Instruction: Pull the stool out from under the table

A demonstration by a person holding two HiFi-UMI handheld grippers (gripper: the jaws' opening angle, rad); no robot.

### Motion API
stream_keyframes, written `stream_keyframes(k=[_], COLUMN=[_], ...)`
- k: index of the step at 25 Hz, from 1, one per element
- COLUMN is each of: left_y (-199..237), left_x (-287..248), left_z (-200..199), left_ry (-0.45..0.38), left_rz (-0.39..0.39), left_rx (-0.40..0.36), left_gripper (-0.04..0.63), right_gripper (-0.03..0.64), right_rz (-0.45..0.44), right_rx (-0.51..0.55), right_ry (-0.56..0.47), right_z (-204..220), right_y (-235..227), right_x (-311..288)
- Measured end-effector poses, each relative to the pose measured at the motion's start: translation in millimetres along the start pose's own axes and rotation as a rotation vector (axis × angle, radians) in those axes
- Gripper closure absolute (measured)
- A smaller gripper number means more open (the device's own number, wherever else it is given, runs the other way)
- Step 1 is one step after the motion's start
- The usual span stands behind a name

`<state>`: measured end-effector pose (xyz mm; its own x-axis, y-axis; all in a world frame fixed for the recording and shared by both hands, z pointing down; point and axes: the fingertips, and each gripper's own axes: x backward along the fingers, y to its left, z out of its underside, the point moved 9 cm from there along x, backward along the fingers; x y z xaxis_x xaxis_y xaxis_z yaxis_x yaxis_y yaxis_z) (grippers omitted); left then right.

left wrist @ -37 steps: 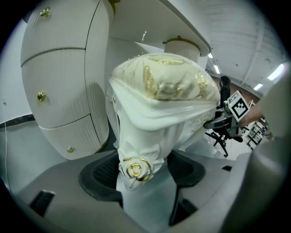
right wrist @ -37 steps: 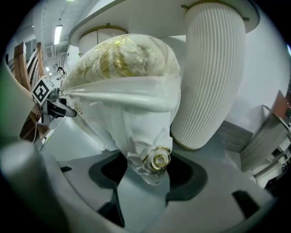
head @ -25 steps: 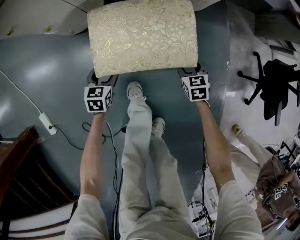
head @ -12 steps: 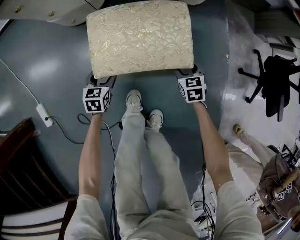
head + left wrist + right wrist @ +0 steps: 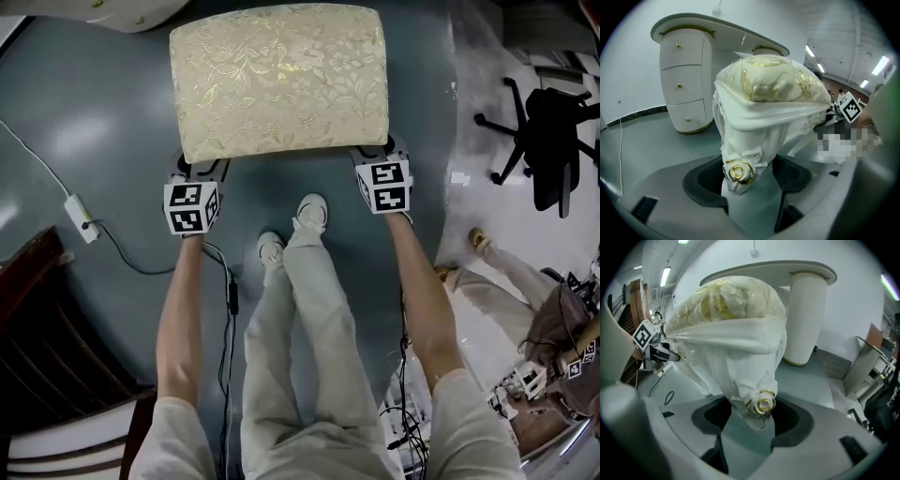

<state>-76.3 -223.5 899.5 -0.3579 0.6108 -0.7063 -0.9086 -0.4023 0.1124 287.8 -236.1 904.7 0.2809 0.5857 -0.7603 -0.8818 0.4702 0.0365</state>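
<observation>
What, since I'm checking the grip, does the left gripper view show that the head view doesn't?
Only the left gripper view: the left gripper, jaws closed on a leg of the stool at its gold rose ornament, and ceiling lights. Only the head view: the whole cushion top, the person's shoes, an office chair. Both: the stool, the grey floor and the right gripper.

Beige trousers (image 5: 314, 319), short sleeves (image 5: 173, 427), white shoes (image 5: 311, 210)
</observation>
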Motion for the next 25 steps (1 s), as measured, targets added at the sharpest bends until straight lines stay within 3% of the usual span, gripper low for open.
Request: stream_keyframes(k=[9,25], left_y=[-3,-3], left_x=[10,9], left_z=[-3,-3], left_ry=[0.059,0.059], left_rz=[0.029,0.023], left_rx=[0.039,0.051], left_gripper=[0.291,0.291], right_gripper=[0.351,0.339], right_rz=[-0.019,-0.028], right_rx=[-0.02,-0.038], right_ry=[0.076,0.057], right_z=[-7,-5], right_y=[2,3], right_x=[11,12])
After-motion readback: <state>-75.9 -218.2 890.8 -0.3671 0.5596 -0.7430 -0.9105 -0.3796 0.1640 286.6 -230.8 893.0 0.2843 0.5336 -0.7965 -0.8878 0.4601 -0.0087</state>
